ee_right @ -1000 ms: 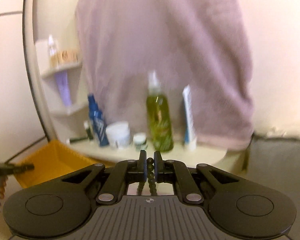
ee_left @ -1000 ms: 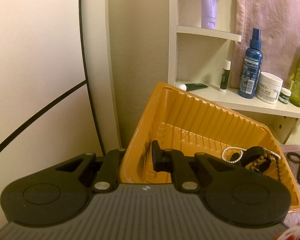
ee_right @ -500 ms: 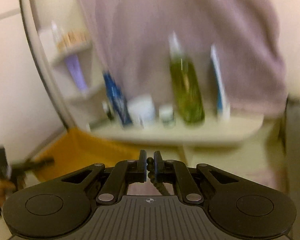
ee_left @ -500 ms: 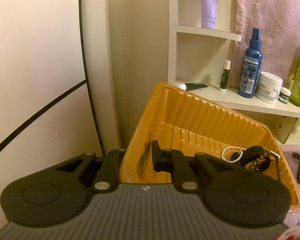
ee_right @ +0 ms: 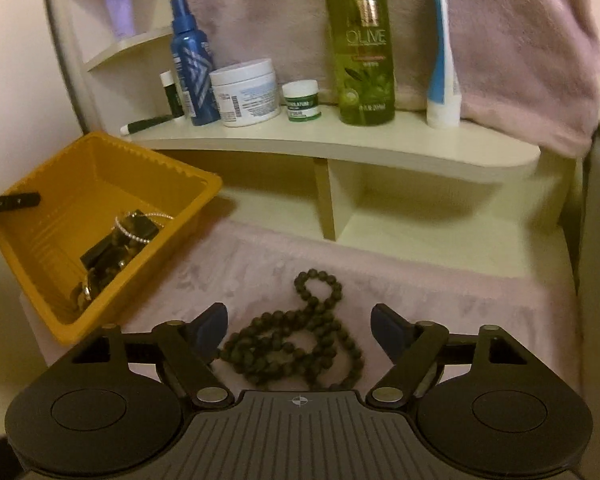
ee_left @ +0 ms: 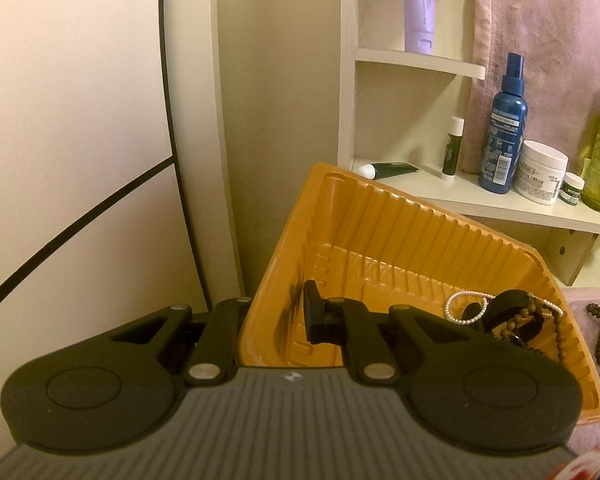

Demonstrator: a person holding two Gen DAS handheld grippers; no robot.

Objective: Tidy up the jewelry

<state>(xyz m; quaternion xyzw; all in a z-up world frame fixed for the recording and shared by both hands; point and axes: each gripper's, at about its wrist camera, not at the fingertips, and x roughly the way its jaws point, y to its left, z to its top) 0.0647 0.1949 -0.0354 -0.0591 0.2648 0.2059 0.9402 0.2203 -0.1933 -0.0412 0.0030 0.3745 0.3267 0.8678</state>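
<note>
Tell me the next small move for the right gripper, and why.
Probably lower the right gripper and close on the dark bead necklace. Its jaws stand open on either side of the strand, which lies loose on the pink cloth, outside the orange tray gripped by the left gripper.

Ribbed orange tray (ee_right: 40, 184), dark olive-brown bead necklace (ee_right: 300, 344) (on pale pink cloth (ee_right: 440, 304)).

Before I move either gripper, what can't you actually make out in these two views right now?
- Left wrist: the left gripper outer finger hides behind the orange tray wall.
- Right wrist: the bead necklace near end disappears under the right gripper body.
- Both: the tangled tray jewelry is too dim to count.
</note>
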